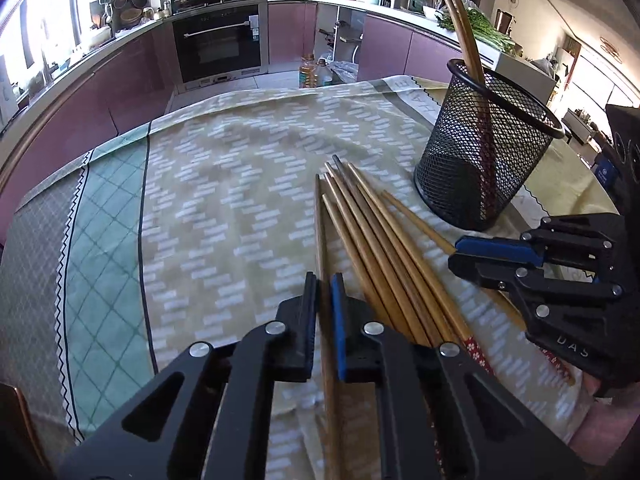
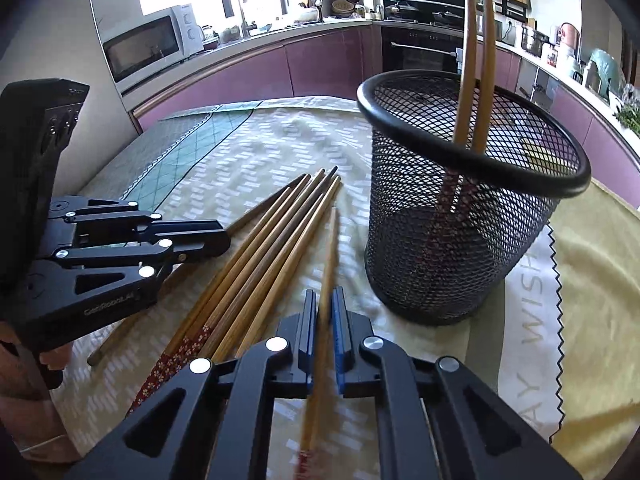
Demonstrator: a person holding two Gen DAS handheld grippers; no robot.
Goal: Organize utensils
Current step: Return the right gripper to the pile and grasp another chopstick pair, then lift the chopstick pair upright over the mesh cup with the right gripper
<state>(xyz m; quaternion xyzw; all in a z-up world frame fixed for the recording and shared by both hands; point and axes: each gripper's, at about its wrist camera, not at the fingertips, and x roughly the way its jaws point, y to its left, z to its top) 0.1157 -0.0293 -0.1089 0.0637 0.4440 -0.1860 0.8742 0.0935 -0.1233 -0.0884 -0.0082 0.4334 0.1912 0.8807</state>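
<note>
Several wooden chopsticks [image 1: 384,248] lie side by side on the tablecloth; they also show in the right wrist view [image 2: 264,256]. A black mesh holder [image 1: 480,152] stands upright behind them with two chopsticks [image 2: 476,60] leaning in it; the holder shows in the right wrist view [image 2: 452,216] too. My left gripper [image 1: 325,292] is shut on one chopstick [image 1: 320,224] at the left of the bundle. My right gripper [image 2: 324,308] is shut on another chopstick [image 2: 330,248], which looks blurred. Each gripper shows in the other's view: the right [image 1: 460,252], the left [image 2: 224,240].
The table carries a beige patterned cloth [image 1: 240,184] with a green checked border [image 1: 104,248]. Purple kitchen cabinets, an oven [image 1: 218,40] and a microwave [image 2: 148,44] stand beyond the table's far edge. Oil bottles [image 1: 314,72] sit on the floor.
</note>
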